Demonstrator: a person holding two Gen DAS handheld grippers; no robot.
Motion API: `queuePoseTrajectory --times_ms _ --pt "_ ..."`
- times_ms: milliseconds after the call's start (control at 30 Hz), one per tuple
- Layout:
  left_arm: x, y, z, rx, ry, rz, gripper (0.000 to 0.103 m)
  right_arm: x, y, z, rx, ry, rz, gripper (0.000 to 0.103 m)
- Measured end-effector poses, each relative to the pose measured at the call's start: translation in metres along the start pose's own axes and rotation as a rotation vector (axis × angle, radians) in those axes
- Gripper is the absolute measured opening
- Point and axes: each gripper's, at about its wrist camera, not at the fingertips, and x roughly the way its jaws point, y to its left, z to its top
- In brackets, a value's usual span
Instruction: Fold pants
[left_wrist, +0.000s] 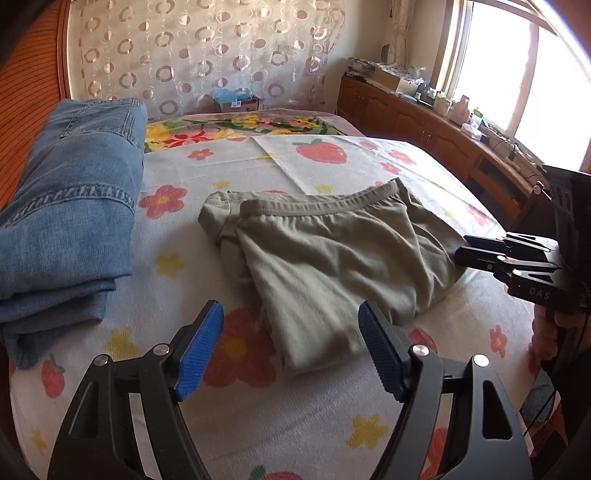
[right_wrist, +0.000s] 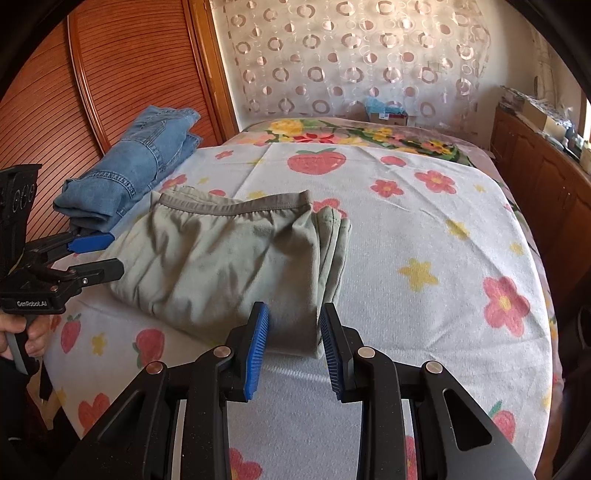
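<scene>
Olive green pants (left_wrist: 325, 254) lie folded into a compact stack on the bed, grey waistband at the far edge; they also show in the right wrist view (right_wrist: 225, 258). My left gripper (left_wrist: 291, 325) is open and empty, hovering just short of the stack's near corner; it shows at the left in the right wrist view (right_wrist: 114, 251). My right gripper (right_wrist: 293, 321) is open and empty, with the near right corner of the stack between its blue pads (right_wrist: 255, 350). In the left wrist view it sits at the stack's right edge (left_wrist: 461, 247).
Folded blue jeans (left_wrist: 70, 206) lie at the bed's left, also in the right wrist view (right_wrist: 129, 173). The bed has a white flower-and-strawberry sheet (right_wrist: 424, 240). A wooden wardrobe (right_wrist: 110, 74) stands left, a low cabinet (left_wrist: 424, 125) with clutter under a window right.
</scene>
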Motion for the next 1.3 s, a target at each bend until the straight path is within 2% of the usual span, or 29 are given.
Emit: queuePoseTrajectory --times_ms 133,167,233,267,300,367,500,567,733,767,867,967,1167,1233,1267,1300 --pt "-0.005 0.001 -0.006 -0.005 -0.023 -0.014 0.054 0.005 -0.001 0.000 0.003 0.011 0.002 0.030" --pt "-0.005 0.001 -0.007 -0.007 -0.018 -0.016 0.053 0.006 -0.001 0.001 0.002 0.012 0.005 0.030" --pt "-0.002 -0.001 -0.008 0.001 -0.007 -0.013 0.047 0.007 -0.002 0.000 -0.001 0.014 0.015 0.016" --pt "0.000 -0.003 -0.008 0.011 -0.002 -0.005 0.047 0.005 -0.002 0.002 -0.005 0.002 0.005 0.009" --pt "0.003 -0.004 -0.008 0.024 0.009 0.015 0.047 0.000 -0.004 0.003 0.000 -0.028 -0.011 0.008" --pt "0.008 -0.004 -0.008 0.025 0.023 0.029 0.047 -0.012 -0.013 0.004 0.044 -0.071 0.018 0.005" --pt "0.008 -0.004 -0.009 0.019 0.018 0.024 0.047 -0.014 -0.021 0.001 0.047 -0.049 -0.014 0.001" --pt "0.008 -0.005 -0.009 0.024 0.014 0.019 0.042 -0.012 -0.025 -0.003 0.061 -0.037 -0.004 0.001" --pt "0.007 -0.006 -0.009 0.015 0.018 0.019 0.039 -0.017 -0.028 -0.002 0.100 -0.057 0.040 0.001" --pt "0.006 -0.007 -0.010 0.015 0.018 0.019 0.039 -0.019 -0.027 -0.002 0.098 -0.062 0.046 0.005" --pt "0.006 -0.007 -0.010 0.014 0.020 0.019 0.039 -0.014 -0.022 -0.001 0.075 -0.057 0.046 0.030" --pt "0.007 -0.007 -0.010 0.013 0.020 0.016 0.038 -0.007 -0.021 0.000 0.072 -0.043 0.042 0.031" --pt "0.005 -0.011 -0.012 0.026 -0.010 -0.003 0.019 0.010 -0.023 0.001 0.093 0.017 0.062 0.031" --pt "0.004 -0.011 -0.011 0.026 -0.016 -0.004 0.014 0.008 -0.024 0.003 0.092 0.009 0.076 0.020" --pt "0.003 -0.011 -0.010 0.022 -0.019 -0.004 0.013 0.007 -0.024 0.004 0.086 0.009 0.080 0.009" --pt "0.002 -0.011 -0.009 0.023 -0.021 -0.004 0.012 0.006 -0.022 0.005 0.080 0.007 0.079 0.005"
